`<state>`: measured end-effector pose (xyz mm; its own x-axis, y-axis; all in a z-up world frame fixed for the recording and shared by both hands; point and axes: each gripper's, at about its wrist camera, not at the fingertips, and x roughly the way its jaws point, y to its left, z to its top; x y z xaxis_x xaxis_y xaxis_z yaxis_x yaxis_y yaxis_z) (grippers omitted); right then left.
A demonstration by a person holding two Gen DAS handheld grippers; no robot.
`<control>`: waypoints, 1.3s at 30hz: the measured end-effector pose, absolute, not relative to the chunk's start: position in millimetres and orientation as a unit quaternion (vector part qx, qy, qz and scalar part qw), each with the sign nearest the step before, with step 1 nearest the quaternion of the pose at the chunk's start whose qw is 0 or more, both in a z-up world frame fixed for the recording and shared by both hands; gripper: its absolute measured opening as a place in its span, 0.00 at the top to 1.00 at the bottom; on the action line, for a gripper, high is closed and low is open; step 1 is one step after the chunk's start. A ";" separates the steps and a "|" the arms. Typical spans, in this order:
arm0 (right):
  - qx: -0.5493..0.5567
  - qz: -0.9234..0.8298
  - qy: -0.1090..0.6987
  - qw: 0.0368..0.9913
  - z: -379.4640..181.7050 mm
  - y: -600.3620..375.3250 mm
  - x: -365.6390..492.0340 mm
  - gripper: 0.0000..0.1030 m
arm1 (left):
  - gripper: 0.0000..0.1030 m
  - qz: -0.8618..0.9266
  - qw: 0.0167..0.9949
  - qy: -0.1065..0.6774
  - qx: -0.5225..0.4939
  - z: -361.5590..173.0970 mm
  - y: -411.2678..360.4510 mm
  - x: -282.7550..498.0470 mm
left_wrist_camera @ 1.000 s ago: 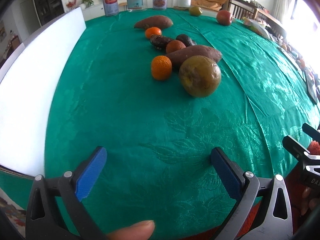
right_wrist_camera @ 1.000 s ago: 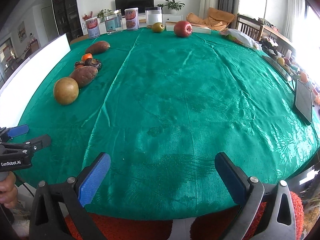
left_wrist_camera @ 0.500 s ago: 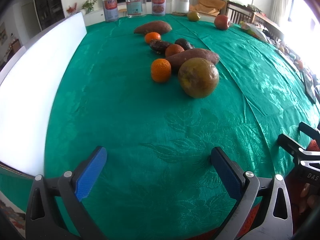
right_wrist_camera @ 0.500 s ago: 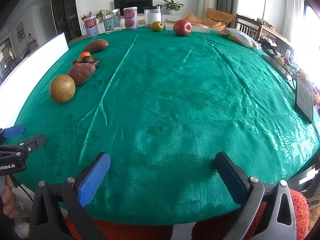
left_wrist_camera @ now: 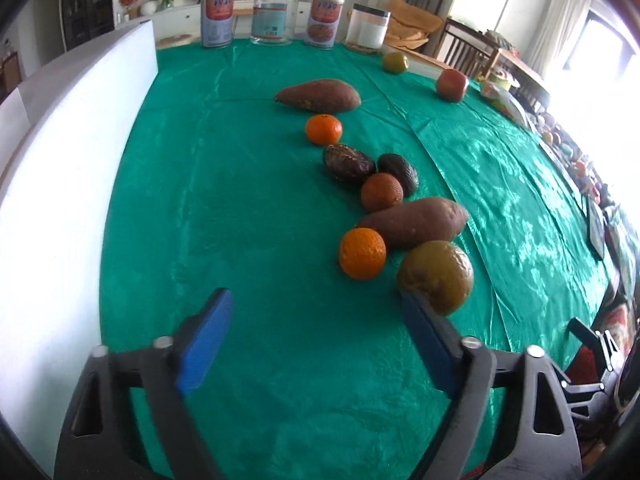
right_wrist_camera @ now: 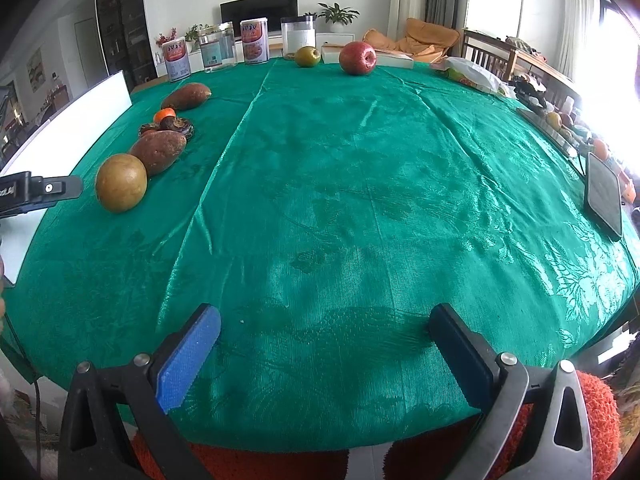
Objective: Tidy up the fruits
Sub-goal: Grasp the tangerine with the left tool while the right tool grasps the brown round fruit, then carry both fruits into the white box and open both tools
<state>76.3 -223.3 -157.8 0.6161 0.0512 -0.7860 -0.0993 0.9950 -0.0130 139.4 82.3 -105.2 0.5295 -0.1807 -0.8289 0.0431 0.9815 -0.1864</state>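
Note:
A row of produce lies on the green tablecloth (left_wrist_camera: 256,208): a brownish-green round fruit (left_wrist_camera: 437,276), an orange (left_wrist_camera: 362,253), a sweet potato (left_wrist_camera: 416,222), another orange (left_wrist_camera: 381,192), two dark avocados (left_wrist_camera: 347,162), a small orange (left_wrist_camera: 324,129) and a second sweet potato (left_wrist_camera: 318,96). My left gripper (left_wrist_camera: 316,340) is open and empty just short of the round fruit, its right finger next to it. My right gripper (right_wrist_camera: 324,352) is open and empty over the near table edge. A red apple (right_wrist_camera: 357,57) and a green fruit (right_wrist_camera: 308,56) sit at the far edge.
A white board (left_wrist_camera: 60,184) stands along the table's left side. Tins and jars (left_wrist_camera: 272,17) line the far edge. A dark tablet (right_wrist_camera: 604,195) lies at the right edge. The left gripper shows in the right wrist view (right_wrist_camera: 36,192).
My left gripper has moved forward toward the fruit row and now sits close to the round fruit and near orange. The right gripper has barely moved.

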 end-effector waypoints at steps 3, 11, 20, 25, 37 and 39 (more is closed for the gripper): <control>-0.028 0.042 0.436 0.899 -157.8 -223.3 76.5 0.00 | 0.29 -0.079 0.865 0.490 -0.072 -113.1 80.2 146.2; -0.026 0.039 0.437 0.898 -158.6 -224.3 75.2 0.00 | 0.44 -0.099 0.872 0.478 -0.035 -117.8 61.2 160.1; -0.011 0.090 0.482 0.872 -142.1 -218.4 75.7 0.00 | 0.77 -0.101 0.889 0.445 -0.042 -103.7 66.3 135.7; 0.017 0.230 0.494 0.838 -107.3 -160.8 99.3 0.00 | 0.77 -0.097 0.893 0.434 -0.073 -86.4 81.0 105.5; 0.064 0.235 0.558 0.793 -142.4 -80.9 190.7 0.54 | 0.77 -0.086 0.904 0.403 -0.114 -28.8 123.1 41.3; 0.074 0.242 0.552 0.795 -137.8 -85.6 180.5 0.54 | 0.77 -0.084 0.905 0.398 -0.128 -18.5 135.8 33.4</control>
